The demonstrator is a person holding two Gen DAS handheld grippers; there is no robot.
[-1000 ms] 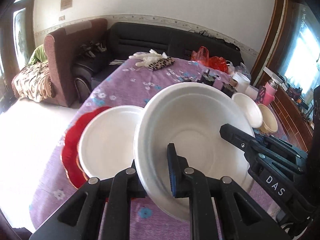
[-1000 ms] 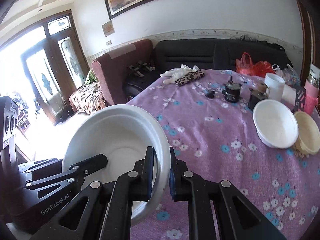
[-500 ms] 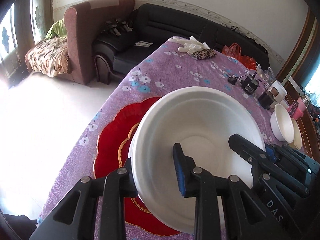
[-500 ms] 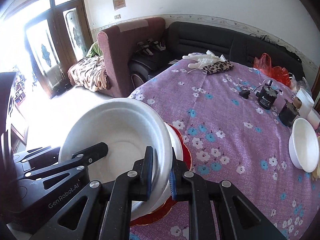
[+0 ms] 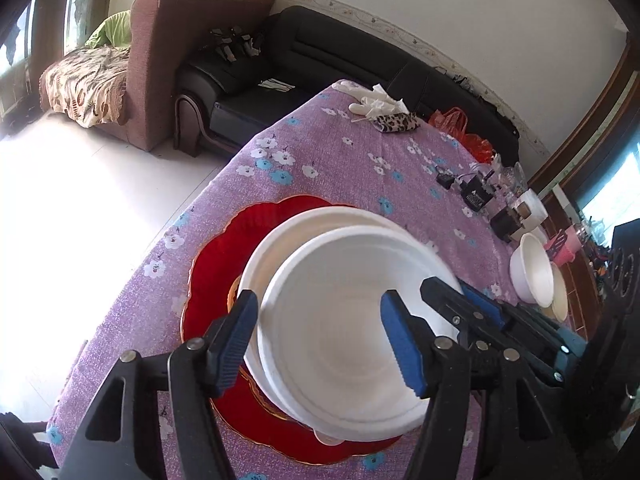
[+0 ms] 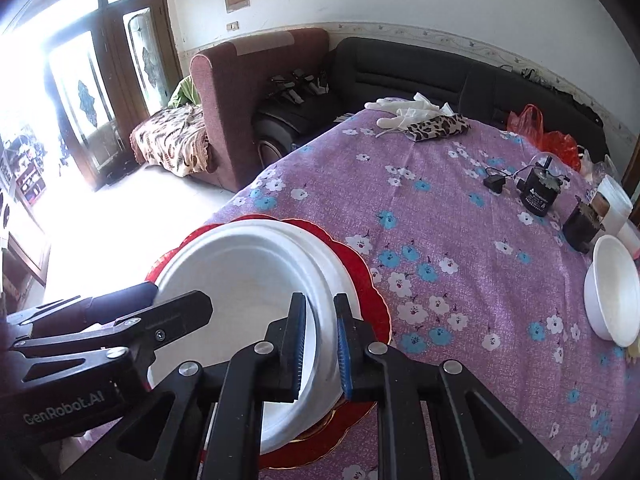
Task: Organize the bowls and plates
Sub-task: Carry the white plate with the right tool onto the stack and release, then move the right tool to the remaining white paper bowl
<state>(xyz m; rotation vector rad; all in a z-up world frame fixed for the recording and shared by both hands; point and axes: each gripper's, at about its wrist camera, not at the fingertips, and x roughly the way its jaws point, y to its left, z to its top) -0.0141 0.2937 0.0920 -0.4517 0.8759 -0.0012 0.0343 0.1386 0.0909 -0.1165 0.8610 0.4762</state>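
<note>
The left gripper (image 5: 316, 336) is sitting wide open, its blue-padded fingers (image 5: 234, 340) standing apart to either side of the white plate (image 5: 348, 332) without pinching it. The right gripper (image 6: 320, 344) is nearly closed, its fingers squeezing the plate's rim on the far right side. The plate is resting tilted on a second white plate (image 5: 280, 236), which is lying on a red scalloped plate (image 5: 224, 252) on the table (image 6: 460, 240). Judging by this, the stacking step is in hand: the white plate is being set down onto the pile. The next move probably calls for the right fingers to let go and back away level, so the plate settles flat and centred.

Farther off, a white bowl (image 6: 612, 284) is waiting near the table's right edge, with a cream bowl (image 5: 560, 296) just beside it; these likely come next.

Readable writing: "GenRobot.AI" is showing on the left gripper's body in the right wrist view. A small black cylinder (image 6: 538, 192) is bearing a label too small to read.
</note>
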